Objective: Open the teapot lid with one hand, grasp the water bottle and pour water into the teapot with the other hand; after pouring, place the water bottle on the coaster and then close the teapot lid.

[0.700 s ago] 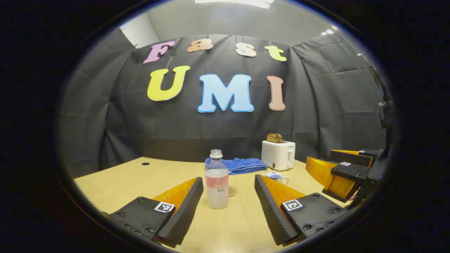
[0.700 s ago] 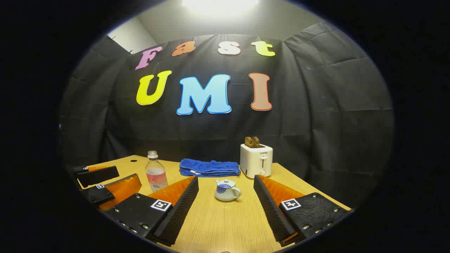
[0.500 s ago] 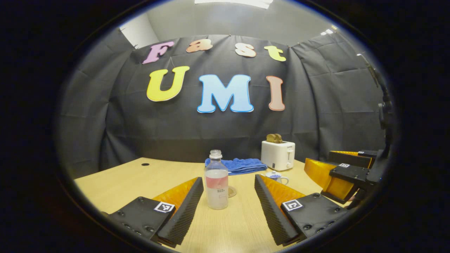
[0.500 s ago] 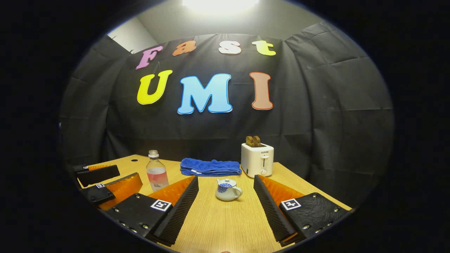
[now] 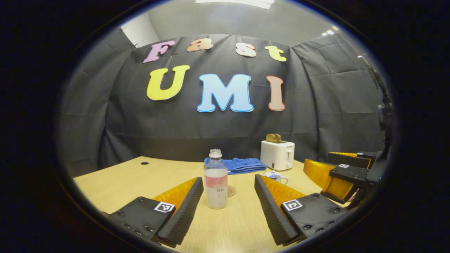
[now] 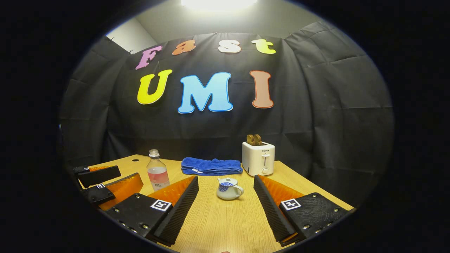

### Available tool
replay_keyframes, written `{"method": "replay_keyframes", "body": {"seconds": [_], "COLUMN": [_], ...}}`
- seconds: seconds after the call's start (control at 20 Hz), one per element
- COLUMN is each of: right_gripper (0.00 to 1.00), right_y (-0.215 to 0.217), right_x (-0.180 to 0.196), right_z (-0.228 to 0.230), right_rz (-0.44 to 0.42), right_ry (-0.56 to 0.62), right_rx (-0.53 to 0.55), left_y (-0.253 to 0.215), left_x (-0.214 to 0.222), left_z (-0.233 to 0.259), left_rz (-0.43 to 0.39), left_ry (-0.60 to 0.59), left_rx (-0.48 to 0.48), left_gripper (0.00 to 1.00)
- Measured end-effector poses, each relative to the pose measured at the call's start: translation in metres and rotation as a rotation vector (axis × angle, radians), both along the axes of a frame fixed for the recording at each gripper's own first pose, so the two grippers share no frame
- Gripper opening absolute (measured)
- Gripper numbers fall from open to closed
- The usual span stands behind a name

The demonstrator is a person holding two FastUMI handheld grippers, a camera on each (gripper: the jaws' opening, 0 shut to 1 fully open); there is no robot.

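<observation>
Left gripper [image 5: 228, 207]: fingers spread wide, empty, touching nothing. The clear plastic water bottle [image 5: 216, 179], uncapped and upright, stands at 12 o'clock between them, a round coaster [image 5: 231, 191] just behind it.

Right gripper [image 6: 225, 208]: equally wide, empty. The small white-and-blue ceramic teapot [image 6: 228, 188] sits at 12 o'clock on the wooden table [image 6: 225, 228], lid on.

Judgement: bottle light, thin-walled, squeezable; grip mid-body. Lid small, glazed, slippery, fragile; pinch the knob.
</observation>
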State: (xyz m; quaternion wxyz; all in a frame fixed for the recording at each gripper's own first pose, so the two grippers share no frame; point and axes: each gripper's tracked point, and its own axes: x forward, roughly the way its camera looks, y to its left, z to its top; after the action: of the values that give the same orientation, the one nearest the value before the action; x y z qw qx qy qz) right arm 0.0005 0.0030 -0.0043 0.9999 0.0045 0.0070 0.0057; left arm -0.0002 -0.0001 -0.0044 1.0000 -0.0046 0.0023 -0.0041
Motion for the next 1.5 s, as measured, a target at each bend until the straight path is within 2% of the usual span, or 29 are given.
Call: {"method": "replay_keyframes", "body": {"seconds": [0.5,0.75,1.0,1.25,1.5], "right_gripper": [0.98,0.98,0.98,0.98,0.98], "right_y": [0.002,0.004,0.017,0.010,0.008], "right_x": [0.001,0.001,0.004,0.029,0.071], "right_z": [-0.006,-0.007,-0.010,-0.008,-0.011], "right_rz": [0.007,0.005,0.057,0.026,0.002], "right_ry": [0.017,0.006,-0.002,0.005,0.036], "right_rx": [0.007,-0.025,0.002,-0.050,-0.059], "left_y": [0.003,0.004,0.007,0.019,0.033], "left_x": [0.000,0.000,0.009,0.038,0.071], "left_z": [-0.003,-0.005,-0.017,-0.025,-0.038], "left_rz": [-0.001,-0.005,-0.024,-0.032,-0.040], "left_ry": [0.009,0.007,0.024,0.044,0.059], "left_rx": [-0.008,-0.024,-0.020,-0.001,0.022], "left_gripper": [1.00,1.00,1.00,1.00,1.00]}}
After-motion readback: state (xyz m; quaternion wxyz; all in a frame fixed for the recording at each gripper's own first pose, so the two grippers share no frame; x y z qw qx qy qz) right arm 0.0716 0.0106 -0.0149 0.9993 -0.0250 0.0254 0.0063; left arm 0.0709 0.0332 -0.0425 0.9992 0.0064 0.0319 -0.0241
